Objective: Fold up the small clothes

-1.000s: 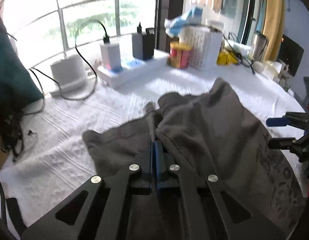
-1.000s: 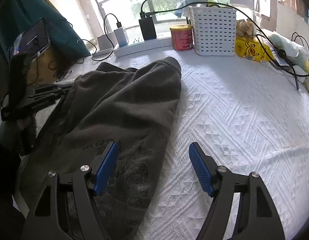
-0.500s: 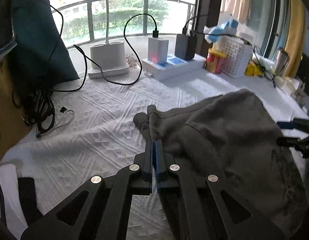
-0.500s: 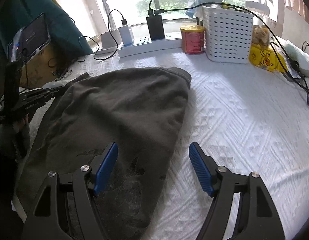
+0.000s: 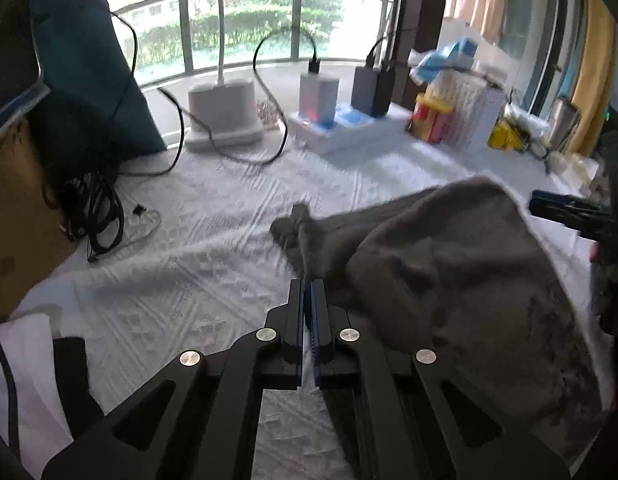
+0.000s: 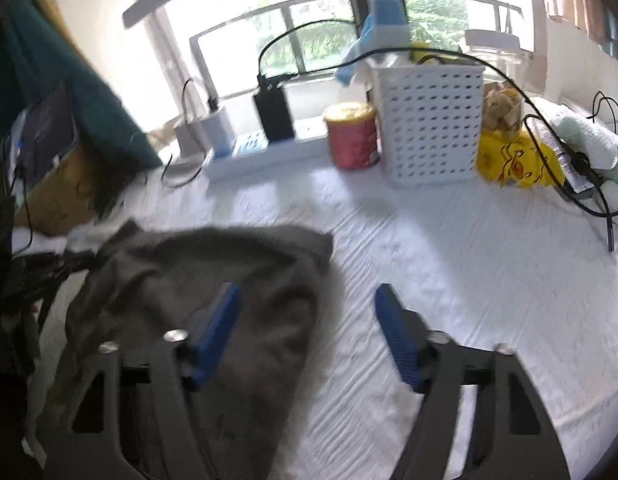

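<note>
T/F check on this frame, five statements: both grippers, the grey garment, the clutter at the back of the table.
1. The left gripper is shut on an edge of the grey garment. True.
2. The right gripper has cloth pinched between its fingers. False: its fingers stand apart over the garment's edge, having just been closing, with nothing pressed.
3. The red can stands beside the white basket. True.
4. The garment lies folded into a neat square. False: it is a rumpled heap on the white tablecloth.
5. The yellow bag sits inside the basket. False: it lies on the table next to it.
</note>
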Available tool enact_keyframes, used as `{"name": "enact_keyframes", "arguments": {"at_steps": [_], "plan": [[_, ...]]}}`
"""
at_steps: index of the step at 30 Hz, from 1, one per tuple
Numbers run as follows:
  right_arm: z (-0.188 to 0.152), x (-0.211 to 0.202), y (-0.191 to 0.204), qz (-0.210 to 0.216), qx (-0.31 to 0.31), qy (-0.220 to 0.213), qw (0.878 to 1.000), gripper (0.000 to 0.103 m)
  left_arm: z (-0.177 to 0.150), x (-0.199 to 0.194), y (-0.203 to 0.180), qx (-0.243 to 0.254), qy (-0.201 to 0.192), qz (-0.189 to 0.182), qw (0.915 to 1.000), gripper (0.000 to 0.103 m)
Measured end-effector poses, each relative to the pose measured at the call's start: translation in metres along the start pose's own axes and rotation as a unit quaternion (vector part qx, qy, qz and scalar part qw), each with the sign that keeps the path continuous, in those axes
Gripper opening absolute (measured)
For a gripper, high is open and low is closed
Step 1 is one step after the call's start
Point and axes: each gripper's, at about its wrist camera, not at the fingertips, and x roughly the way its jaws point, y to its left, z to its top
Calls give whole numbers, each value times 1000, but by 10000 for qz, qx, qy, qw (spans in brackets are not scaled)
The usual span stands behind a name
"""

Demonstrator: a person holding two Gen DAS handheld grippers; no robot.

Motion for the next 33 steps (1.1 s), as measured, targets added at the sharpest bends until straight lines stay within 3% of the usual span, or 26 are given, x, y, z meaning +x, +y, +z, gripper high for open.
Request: {"name": "enact_keyframes", "arguments": {"at_steps": [1,3,4,5,12,13,14,15,21,25,29,33], "plan": [[3,3,-4,-12,71,-6,10000,50,3,-4,-1,-67,-80,-83,9999,10],[5,8,-8,-5,149,17,9999,45,8,-8,-3,-277,-244,-406,9985,38],[6,12,-11,17,203,38,9998,44,10,-7,-4,-336,-258,-557,9975,57],[7,16,-13,52,236,71,9997,40,11,-4,-6,-349,-237,-667,9969,59],[8,40,-17,328,397,260,9983,25,3,44,-22,-35,389,-1032,9939,58],[9,44,-15,368,370,285,9982,22,2,45,-23,61,338,-1023,9942,50],[10,45,-14,361,336,279,9984,21,2,45,-24,160,334,-978,9945,17],[12,44,-12,386,287,233,9986,17,3,44,-22,174,390,-1030,9938,9],[23,46,7,319,-96,126,9994,13,9,12,-14,92,0,-1063,9943,8],[22,55,14,208,-223,230,9993,14,6,7,-7,87,6,-886,9960,8],[23,60,19,-8,-312,307,9990,37,-5,16,4,-51,178,-786,9967,8],[20,59,21,-83,-375,339,9987,39,-12,22,13,-306,280,-923,9949,8]]}}
